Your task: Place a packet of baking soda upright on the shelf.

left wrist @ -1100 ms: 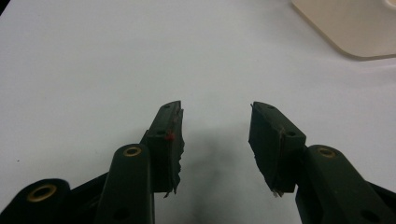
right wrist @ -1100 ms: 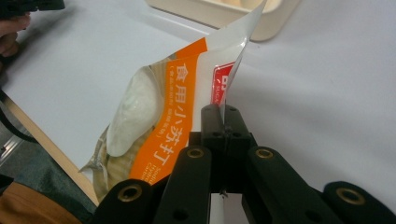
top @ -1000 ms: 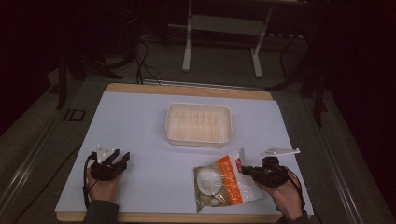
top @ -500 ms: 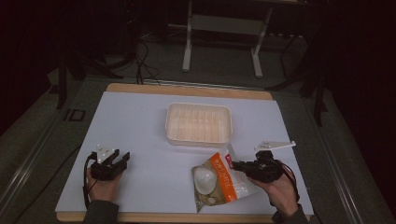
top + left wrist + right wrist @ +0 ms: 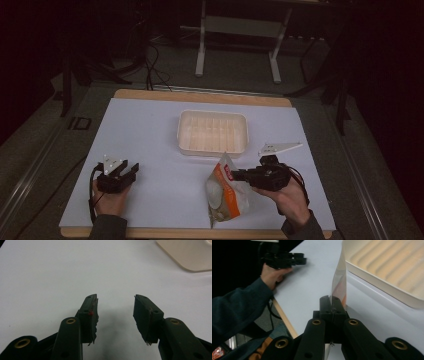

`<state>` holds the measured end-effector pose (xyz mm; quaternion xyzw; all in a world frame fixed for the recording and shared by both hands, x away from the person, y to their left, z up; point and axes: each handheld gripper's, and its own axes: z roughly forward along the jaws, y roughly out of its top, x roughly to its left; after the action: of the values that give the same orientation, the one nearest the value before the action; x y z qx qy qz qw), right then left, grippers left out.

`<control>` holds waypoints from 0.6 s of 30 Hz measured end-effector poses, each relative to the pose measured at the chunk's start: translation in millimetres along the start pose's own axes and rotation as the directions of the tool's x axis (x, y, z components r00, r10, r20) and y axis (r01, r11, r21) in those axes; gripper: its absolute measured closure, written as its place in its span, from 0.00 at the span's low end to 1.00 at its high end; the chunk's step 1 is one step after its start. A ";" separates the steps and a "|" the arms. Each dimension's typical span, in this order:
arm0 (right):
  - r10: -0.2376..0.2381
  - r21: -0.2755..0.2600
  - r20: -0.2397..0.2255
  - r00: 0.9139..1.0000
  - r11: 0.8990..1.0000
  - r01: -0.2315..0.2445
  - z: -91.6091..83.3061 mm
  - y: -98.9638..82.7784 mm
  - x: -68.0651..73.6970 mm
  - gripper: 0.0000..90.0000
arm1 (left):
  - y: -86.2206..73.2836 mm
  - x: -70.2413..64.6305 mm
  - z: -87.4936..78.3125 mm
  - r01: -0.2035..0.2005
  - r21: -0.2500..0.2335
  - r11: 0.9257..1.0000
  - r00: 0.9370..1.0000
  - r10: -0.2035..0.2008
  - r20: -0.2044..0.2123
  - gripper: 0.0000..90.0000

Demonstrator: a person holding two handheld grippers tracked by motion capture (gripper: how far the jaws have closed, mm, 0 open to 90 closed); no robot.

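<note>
Right gripper (image 5: 239, 175) lifting snack bag (image 5: 226, 192) beside tray (image 5: 212, 131).

Its jaws pinch the bag's edge, the bag standing tilted on the table (image 5: 150, 135) just before the tray. Left gripper (image 5: 126, 175) rests spread, empty. Next move likely requires carrying the bag over the tray.

A dim lab or studio: white-topped table (image 5: 150, 135) (wood-edged), floor cables (image 5: 150, 65), metal stand legs (image 5: 202, 45).

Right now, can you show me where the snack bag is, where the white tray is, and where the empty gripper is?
snack bag (image 5: 226, 192): high view, on its orange and white front.
white tray (image 5: 212, 147): high view, on its near rim.
left gripper (image 5: 115, 315): left gripper view, midway between its open tips.
</note>
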<state>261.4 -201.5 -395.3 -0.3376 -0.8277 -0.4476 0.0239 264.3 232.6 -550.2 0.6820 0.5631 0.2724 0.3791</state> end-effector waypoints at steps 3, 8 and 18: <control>-0.006 -0.008 -0.027 1.000 1.000 0.006 1.1 4.8 3.5 1.00 | 0.0 0.0 0.0 0.000 0.001 1.000 1.000 0.000 0.000 0.60; -0.020 -0.018 -0.044 0.999 1.000 0.020 1.1 9.9 9.2 1.00 | 0.0 -0.1 0.0 -0.002 -0.001 1.000 1.000 0.002 -0.001 0.60; -0.033 -0.029 -0.031 0.999 0.999 0.032 -2.8 17.3 10.2 1.00 | 0.0 0.3 0.1 0.003 0.000 1.000 1.000 -0.003 -0.002 0.60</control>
<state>262.8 -191.7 -377.6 -0.3175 -0.8261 -0.4650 0.0248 264.5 232.8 -550.3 0.6809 0.5644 0.2726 0.3789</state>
